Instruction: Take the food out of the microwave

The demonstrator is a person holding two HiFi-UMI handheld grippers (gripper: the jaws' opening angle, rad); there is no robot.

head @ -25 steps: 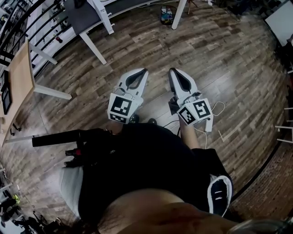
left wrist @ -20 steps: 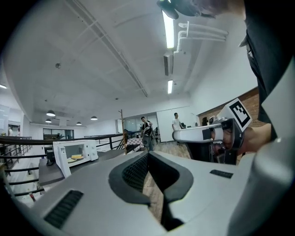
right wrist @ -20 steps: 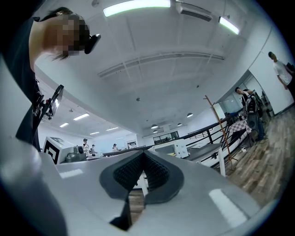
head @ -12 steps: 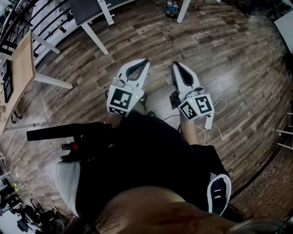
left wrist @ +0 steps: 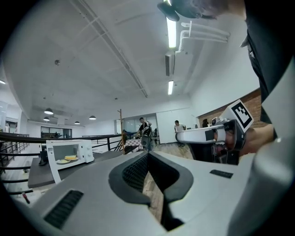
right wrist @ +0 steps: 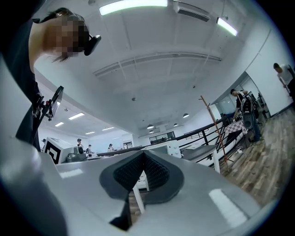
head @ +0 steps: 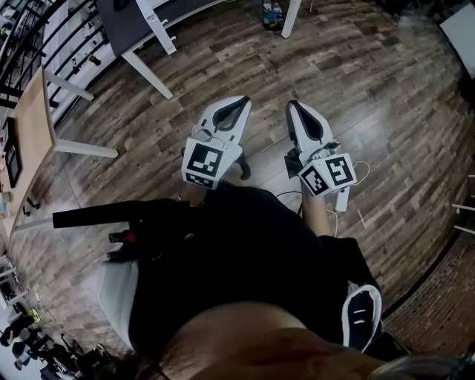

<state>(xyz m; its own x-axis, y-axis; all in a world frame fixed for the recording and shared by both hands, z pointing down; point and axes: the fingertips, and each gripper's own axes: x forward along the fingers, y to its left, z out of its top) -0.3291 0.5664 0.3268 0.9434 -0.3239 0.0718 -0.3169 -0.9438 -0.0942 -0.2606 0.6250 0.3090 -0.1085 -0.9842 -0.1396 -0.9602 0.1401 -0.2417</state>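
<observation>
The white microwave (left wrist: pixel 69 154) shows small at the far left of the left gripper view, on a dark grey table (left wrist: pixel 39 177). Through its window I see yellow food on a plate (left wrist: pixel 70 158). The head view does not show the microwave. My left gripper (head: pixel 241 100) and right gripper (head: pixel 292 105) are held side by side over the wooden floor, both pointing ahead, some way from the table. Both are shut with nothing between the jaws. In its own view the left gripper (left wrist: pixel 148 154) has its tips together, with the right gripper (left wrist: pixel 179 135) beside it. The right gripper (right wrist: pixel 144 152) also has its tips together.
A dark table with white legs (head: pixel 133 18) stands ahead at the upper left, and a light wooden table (head: pixel 33 119) is at the left edge. A black railing (right wrist: pixel 216 124) runs behind the tables. Several people stand far off. The person's shoe (head: pixel 361 315) is on the floor.
Both grippers have moved forward over the floor together, a little up the head view, as the person walks. The jaws stay shut.
</observation>
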